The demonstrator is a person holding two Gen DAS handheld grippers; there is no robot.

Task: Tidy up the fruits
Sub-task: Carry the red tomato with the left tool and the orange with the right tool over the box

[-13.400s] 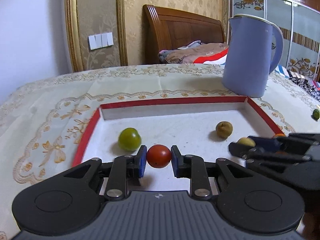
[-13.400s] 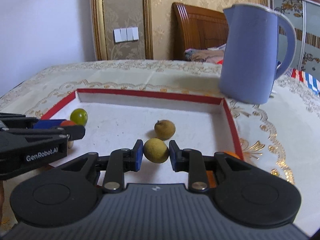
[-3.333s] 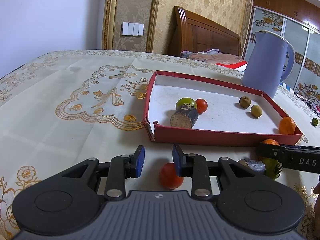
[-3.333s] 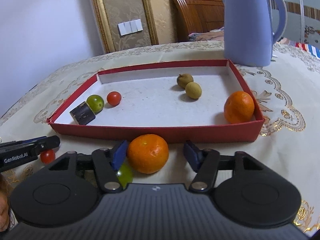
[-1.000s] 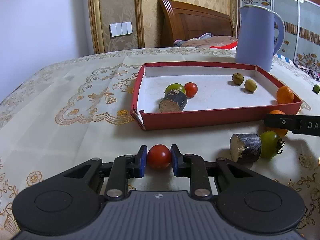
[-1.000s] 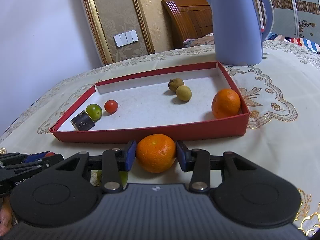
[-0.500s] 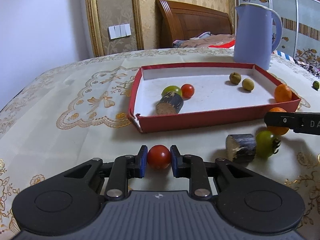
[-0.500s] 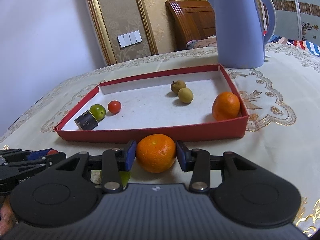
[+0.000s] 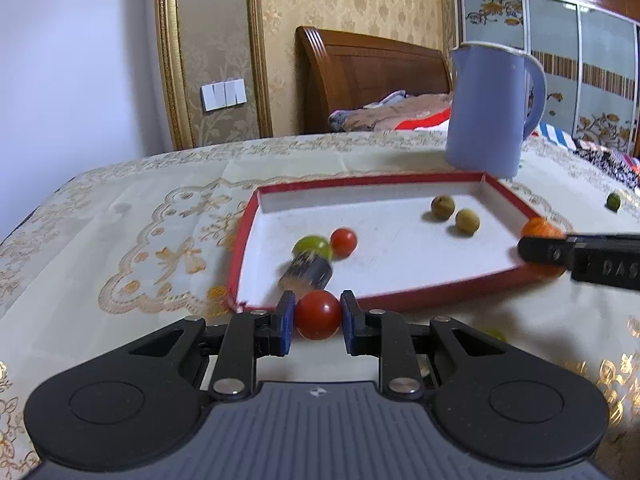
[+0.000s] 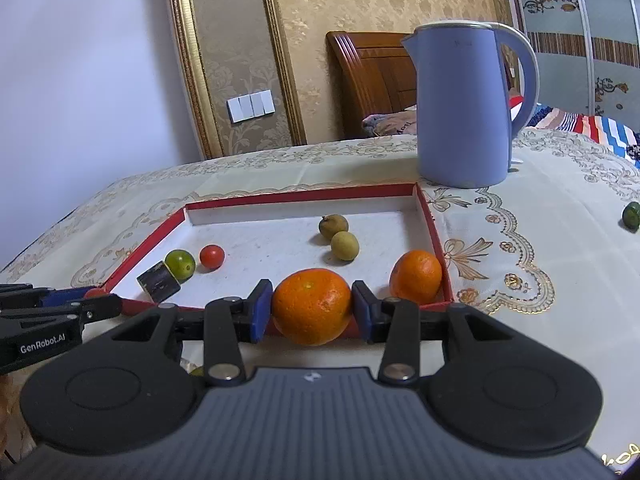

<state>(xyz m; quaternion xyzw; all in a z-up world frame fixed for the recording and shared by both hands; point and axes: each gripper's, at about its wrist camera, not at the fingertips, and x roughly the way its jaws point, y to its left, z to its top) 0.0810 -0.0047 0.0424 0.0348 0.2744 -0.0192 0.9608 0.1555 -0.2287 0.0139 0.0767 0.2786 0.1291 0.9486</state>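
I see the left gripper (image 9: 315,316) clamping a red cherry tomato (image 9: 318,314) between its fingers; my right gripper (image 10: 311,312) pinches an orange (image 10: 312,306) likewise (both at the red tray's (image 10: 430,216) near edge).

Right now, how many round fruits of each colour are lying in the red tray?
Orange fruit: 1
Red fruit: 1
Green fruit: 1
Yellow-brown fruits: 2
Total: 5
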